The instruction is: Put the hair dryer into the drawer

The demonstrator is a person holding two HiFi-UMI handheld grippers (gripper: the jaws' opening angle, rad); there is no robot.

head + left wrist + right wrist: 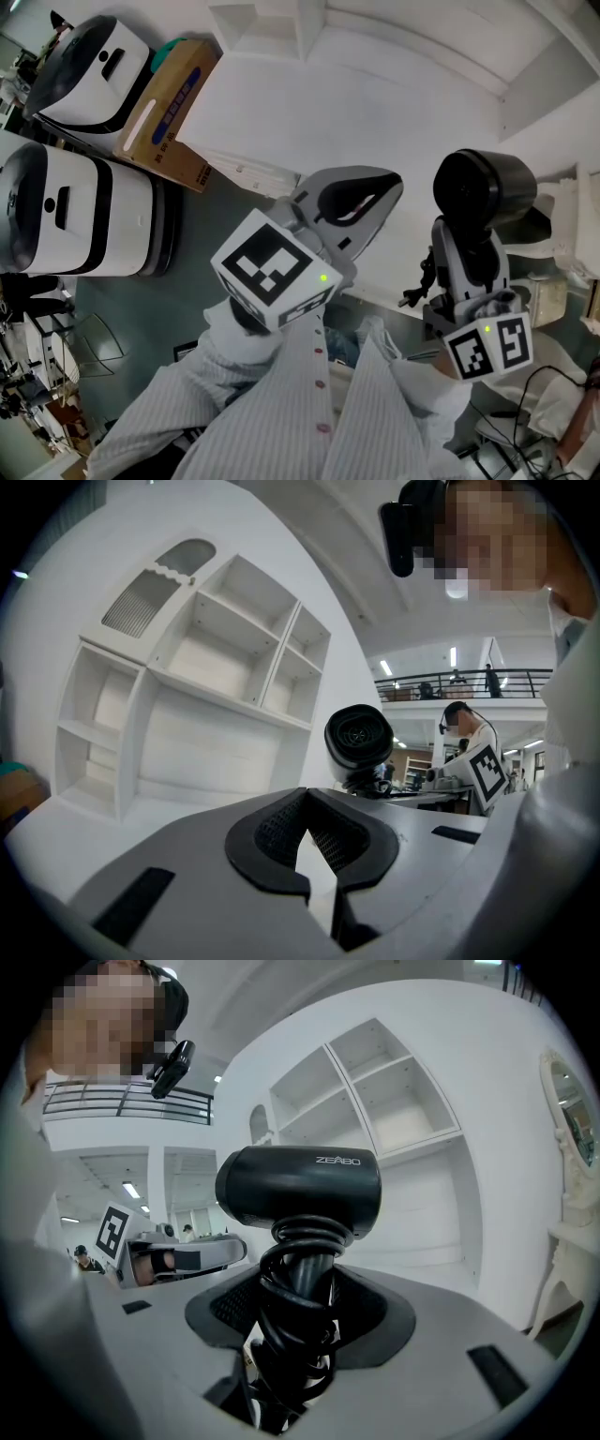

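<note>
- Left tool (pixel 380 192): grey, held over the white tabletop (pixel 309 112), with nothing visible at its tip. Left marker cube (pixel 272 270) at its rear shows a small green light.
- Right tool (pixel 466 272): clamped on the handle of the black hair dryer (pixel 483 187), whose barrel sits at the far end. Right marker cube (pixel 487 345) is on the end nearest the person.
- Striped sleeves (pixel 234 412): one behind each tool.
- Cardboard box (pixel 173 112): brown with blue print, by the tabletop's left edge.
- Two white-and-black machines (pixel 80 211): left of the box.
- White shelf unit (pixel 267 28): at the top edge.
</note>
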